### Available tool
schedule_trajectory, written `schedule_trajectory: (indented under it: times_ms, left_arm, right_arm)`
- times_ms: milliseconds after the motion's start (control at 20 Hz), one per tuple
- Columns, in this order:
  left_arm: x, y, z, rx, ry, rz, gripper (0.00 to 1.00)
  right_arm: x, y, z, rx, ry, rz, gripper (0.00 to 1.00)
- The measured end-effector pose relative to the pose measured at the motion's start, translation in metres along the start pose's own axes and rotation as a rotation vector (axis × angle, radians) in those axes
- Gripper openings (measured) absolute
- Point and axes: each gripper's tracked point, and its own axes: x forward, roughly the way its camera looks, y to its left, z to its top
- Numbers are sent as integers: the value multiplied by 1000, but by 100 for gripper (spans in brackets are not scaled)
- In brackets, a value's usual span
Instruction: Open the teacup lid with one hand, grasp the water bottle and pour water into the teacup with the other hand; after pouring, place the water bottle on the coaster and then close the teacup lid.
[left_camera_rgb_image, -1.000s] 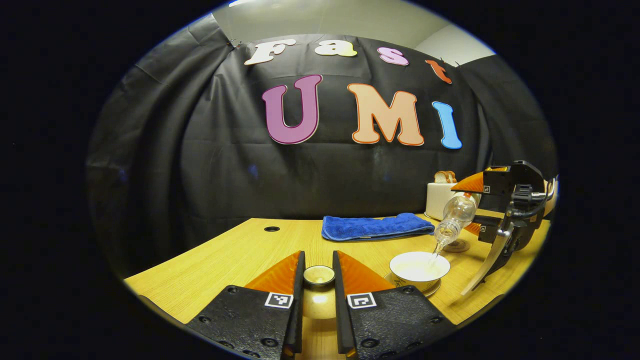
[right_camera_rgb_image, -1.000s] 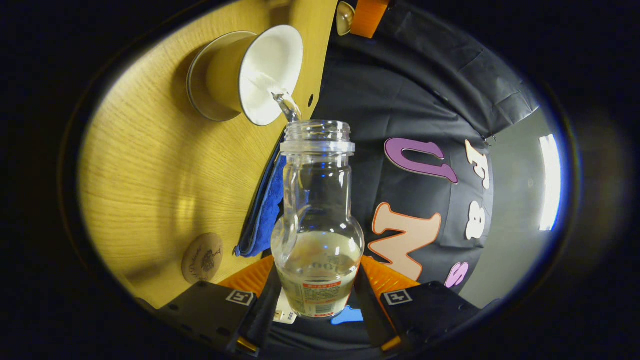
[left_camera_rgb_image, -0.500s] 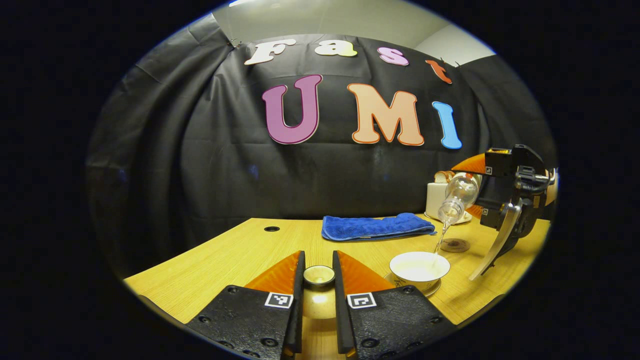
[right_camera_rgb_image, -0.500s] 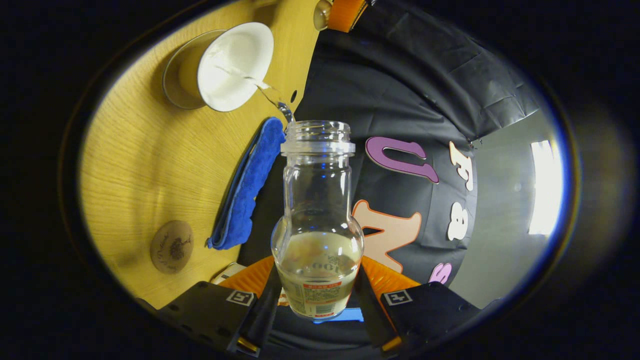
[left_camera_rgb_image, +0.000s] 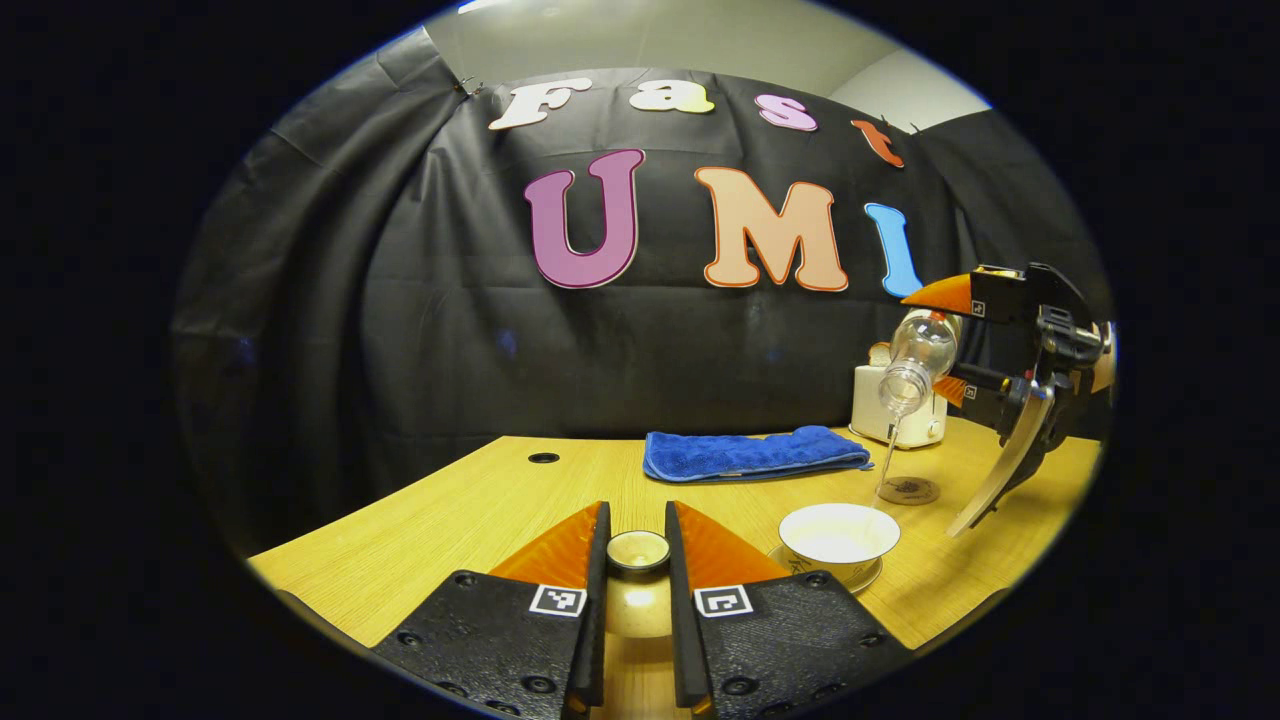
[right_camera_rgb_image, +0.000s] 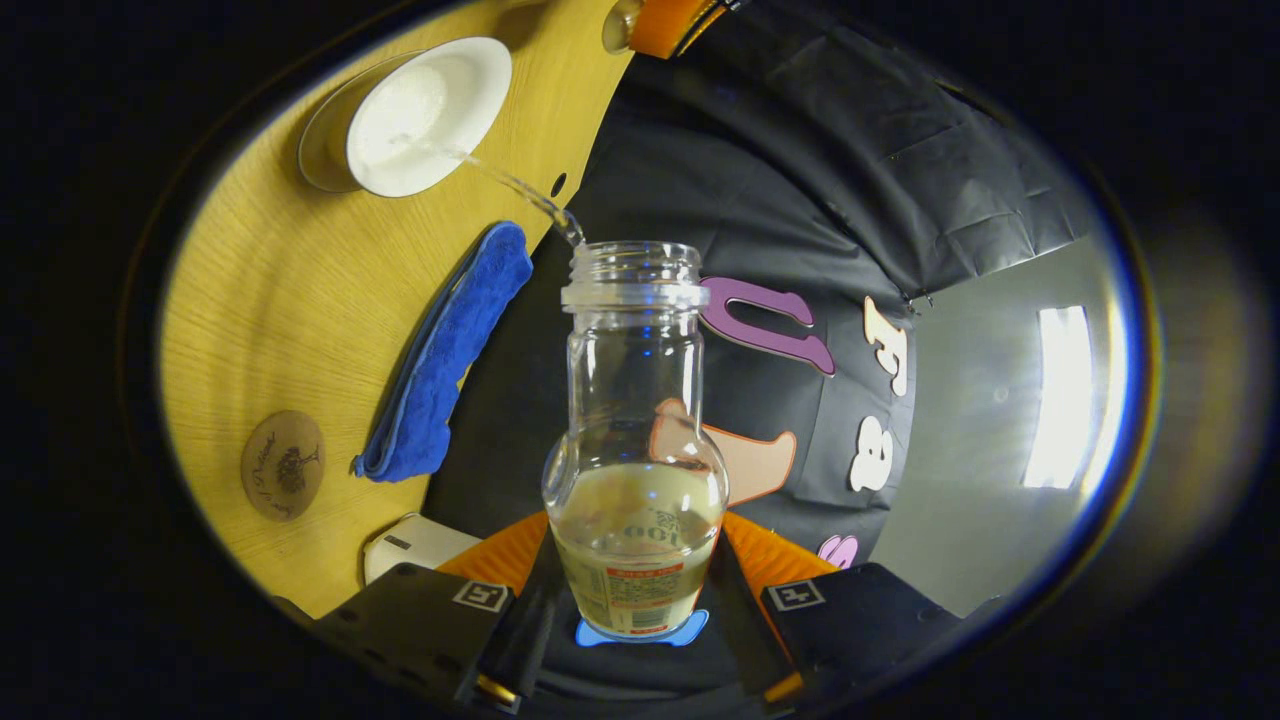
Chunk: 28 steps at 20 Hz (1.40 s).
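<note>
Pouring from the tilted water bottle (right_camera_rgb_image: 636, 440), a thin stream is falling into the open teacup (left_camera_rgb_image: 838, 535), which is sitting on its saucer near the table's (left_camera_rgb_image: 480, 500) front edge. The right gripper (right_camera_rgb_image: 634, 590) is pinching the bottle's base. The left gripper (left_camera_rgb_image: 636, 555) is clamping the teacup lid (left_camera_rgb_image: 638, 549). The coaster (left_camera_rgb_image: 908, 490) is lying beyond the cup, beside a blue towel (left_camera_rgb_image: 750, 452).
</note>
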Motion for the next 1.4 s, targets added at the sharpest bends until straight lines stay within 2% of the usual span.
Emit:
schedule_trajectory:
  times_ms: [350,700,900,950,1050,1250,1400]
  left_arm:
    - [-1,0,0,1,0,0,25]
    - [0,0,0,1,0,0,25]
    - [1,0,-1,0,0,0,25]
    - [0,0,0,0,0,0,25]
    - [0,0,-1,1,0,0,25]
    - [0,0,0,1,0,0,25]
    - [0,0,0,1,0,0,25]
  right_arm:
    - [-3,35,35,-26,-51,44,80]
    - [-11,60,50,110,-63,131,80]
    - [-24,87,51,387,-15,276,81]
    - [-27,90,52,462,-6,301,79]
    - [-33,88,54,607,12,345,81]
    - [-36,77,56,902,37,402,78]
    - [-36,62,43,1173,68,398,77]
